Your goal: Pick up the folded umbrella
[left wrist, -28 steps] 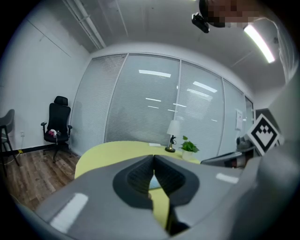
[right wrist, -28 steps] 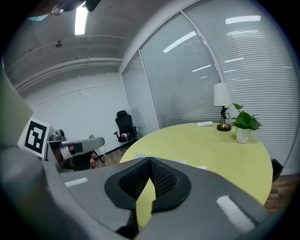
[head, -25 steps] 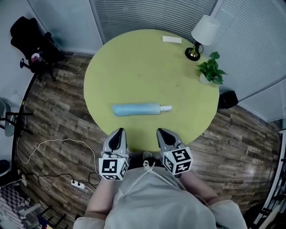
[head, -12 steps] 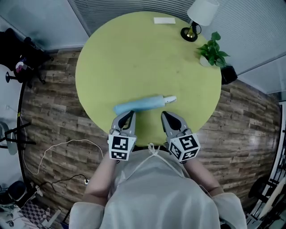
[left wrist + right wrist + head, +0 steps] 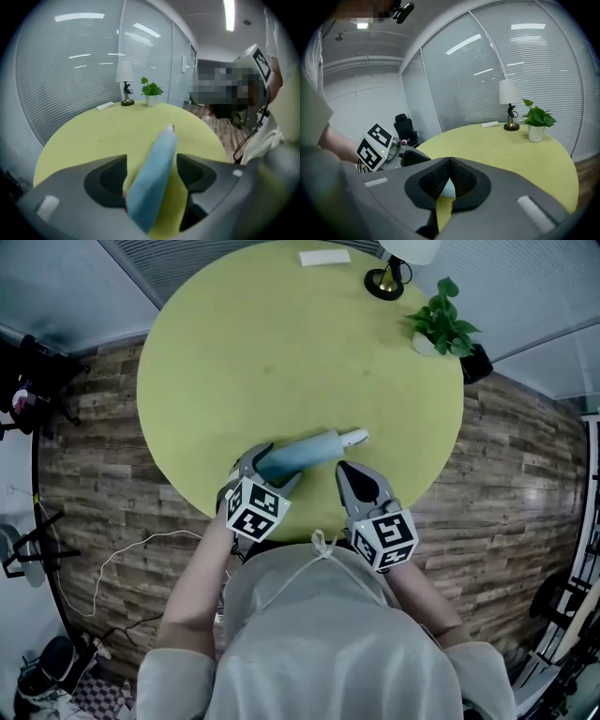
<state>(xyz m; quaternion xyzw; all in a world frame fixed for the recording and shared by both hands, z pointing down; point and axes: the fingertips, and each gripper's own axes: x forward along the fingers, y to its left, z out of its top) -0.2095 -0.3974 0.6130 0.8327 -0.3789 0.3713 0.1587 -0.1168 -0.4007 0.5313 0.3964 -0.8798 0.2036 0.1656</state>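
The folded umbrella (image 5: 305,451), light blue with a white handle tip (image 5: 354,438), lies on the round yellow-green table (image 5: 244,352) near its front edge. My left gripper (image 5: 263,465) is tilted down over the umbrella's left end. Its jaws are opening, and they straddle the umbrella without pressing on it. In the left gripper view the blue umbrella (image 5: 161,150) runs away between the two jaws of that gripper (image 5: 151,161), with a gap showing beside the right jaw. My right gripper (image 5: 351,476) hovers just in front of the umbrella's handle end, shut and empty, as the right gripper view shows (image 5: 449,162).
A table lamp (image 5: 389,273), a small potted plant (image 5: 439,324) and a flat white object (image 5: 324,257) stand at the table's far edge. Wood floor surrounds the table, with a white cable (image 5: 141,545) at left and dark equipment (image 5: 28,390) further left.
My left gripper has come forward and down onto the umbrella's left end, has rolled, and its jaws have opened around it. The right gripper has moved forward a little and stays shut.
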